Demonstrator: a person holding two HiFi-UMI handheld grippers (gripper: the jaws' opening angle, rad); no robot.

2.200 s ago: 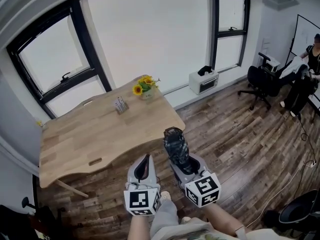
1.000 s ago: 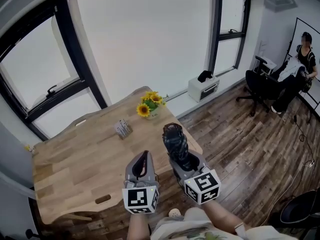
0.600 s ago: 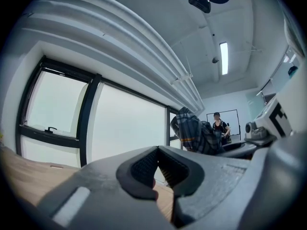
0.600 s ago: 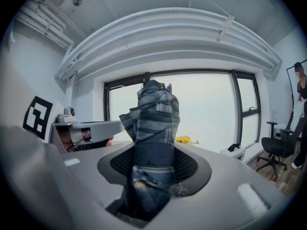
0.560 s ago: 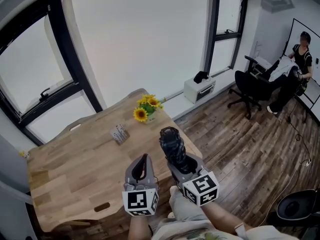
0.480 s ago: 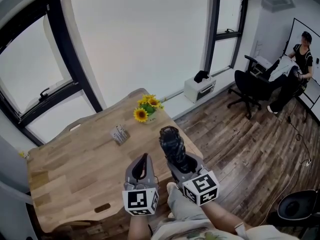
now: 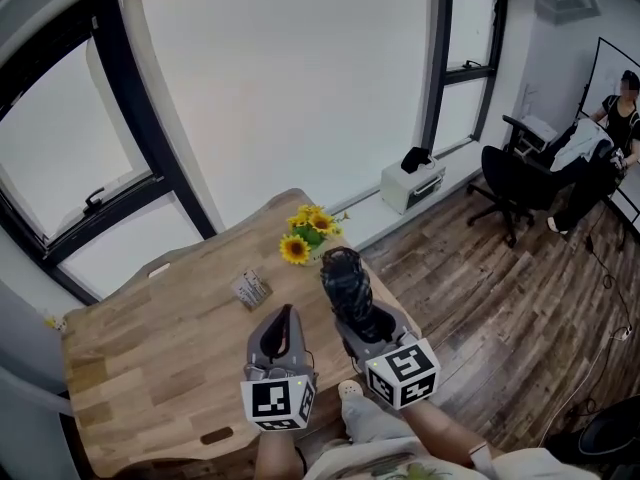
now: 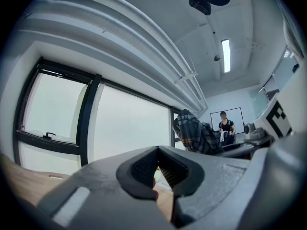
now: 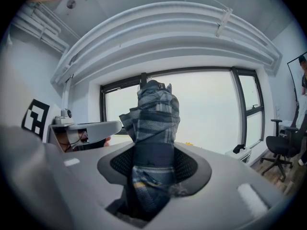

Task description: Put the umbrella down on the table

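Observation:
A folded plaid umbrella stands nearly upright in my right gripper, which is shut on its lower part. In the right gripper view the umbrella fills the gap between the pads of the right gripper. My left gripper hovers just left of it with its jaws shut and nothing between them. The left gripper view shows the left gripper closed, with the umbrella off to its right. Both grippers hang over the near right part of the wooden table.
A vase of sunflowers stands on the table just beyond the umbrella, and a small holder sits to its left. On the floor by the window is a white box. A black office chair and a seated person are at the far right.
Both grippers, with the umbrella, have moved forward over the table; the sunflowers and the holder now lie closer to them. Neither grip has changed.

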